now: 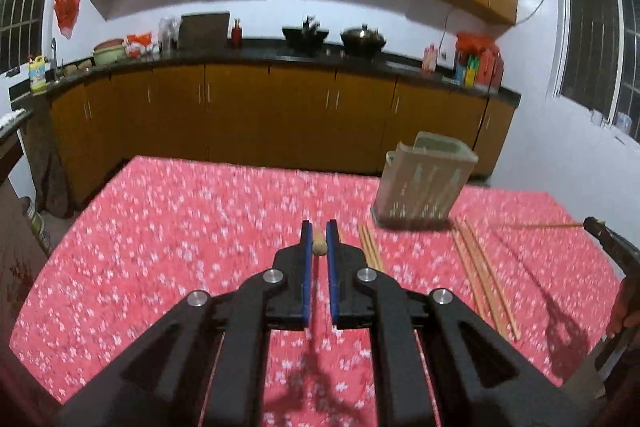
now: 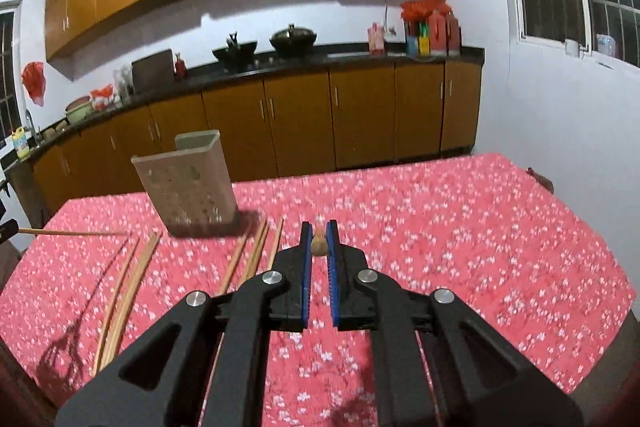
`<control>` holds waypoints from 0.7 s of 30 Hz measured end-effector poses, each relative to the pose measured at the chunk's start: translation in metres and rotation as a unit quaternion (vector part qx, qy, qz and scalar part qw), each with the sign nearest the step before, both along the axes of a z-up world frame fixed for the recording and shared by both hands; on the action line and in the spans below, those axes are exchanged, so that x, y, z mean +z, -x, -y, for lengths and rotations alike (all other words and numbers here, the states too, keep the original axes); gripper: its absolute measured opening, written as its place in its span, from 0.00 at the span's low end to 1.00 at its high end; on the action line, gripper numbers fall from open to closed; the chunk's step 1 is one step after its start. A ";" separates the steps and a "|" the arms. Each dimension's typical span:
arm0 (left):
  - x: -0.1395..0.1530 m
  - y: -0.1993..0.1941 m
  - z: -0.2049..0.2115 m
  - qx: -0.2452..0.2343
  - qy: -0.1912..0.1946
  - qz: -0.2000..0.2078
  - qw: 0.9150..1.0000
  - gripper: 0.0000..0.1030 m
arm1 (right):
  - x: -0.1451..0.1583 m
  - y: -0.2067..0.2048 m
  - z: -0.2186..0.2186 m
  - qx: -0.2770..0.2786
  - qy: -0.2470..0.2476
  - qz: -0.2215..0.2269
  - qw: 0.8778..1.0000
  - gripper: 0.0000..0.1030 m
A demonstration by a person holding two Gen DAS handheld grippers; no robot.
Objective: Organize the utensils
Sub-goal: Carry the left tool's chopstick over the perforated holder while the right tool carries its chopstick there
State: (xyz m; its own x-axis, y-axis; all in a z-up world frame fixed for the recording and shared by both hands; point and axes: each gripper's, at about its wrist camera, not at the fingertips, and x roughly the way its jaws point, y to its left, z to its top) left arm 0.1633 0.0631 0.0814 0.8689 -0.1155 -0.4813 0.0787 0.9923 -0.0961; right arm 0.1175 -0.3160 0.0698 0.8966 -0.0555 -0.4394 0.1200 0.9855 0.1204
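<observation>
A beige perforated utensil holder (image 1: 424, 183) stands on the red floral tablecloth (image 1: 180, 227); it also shows in the right wrist view (image 2: 188, 183). Several wooden chopsticks (image 1: 484, 275) lie loose on the cloth near it, also seen in the right wrist view (image 2: 124, 287). My left gripper (image 1: 319, 239) is shut on a chopstick (image 1: 319, 245), seen end-on between the blue pads. My right gripper (image 2: 319, 239) is shut on another chopstick (image 2: 319, 245), also end-on. In the left wrist view the right gripper's chopstick (image 1: 548, 225) pokes in from the right edge, held above the table.
The table's far edge faces a kitchen counter (image 1: 280, 59) with woks, bottles and brown cabinets. A chair back (image 2: 540, 179) stands at the table's right edge. Windows are on both side walls.
</observation>
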 end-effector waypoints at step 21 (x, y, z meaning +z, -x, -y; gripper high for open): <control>0.065 -0.026 0.012 0.000 -0.003 0.081 0.997 0.07 | 0.043 -0.018 0.001 -0.003 0.007 0.054 0.998 0.07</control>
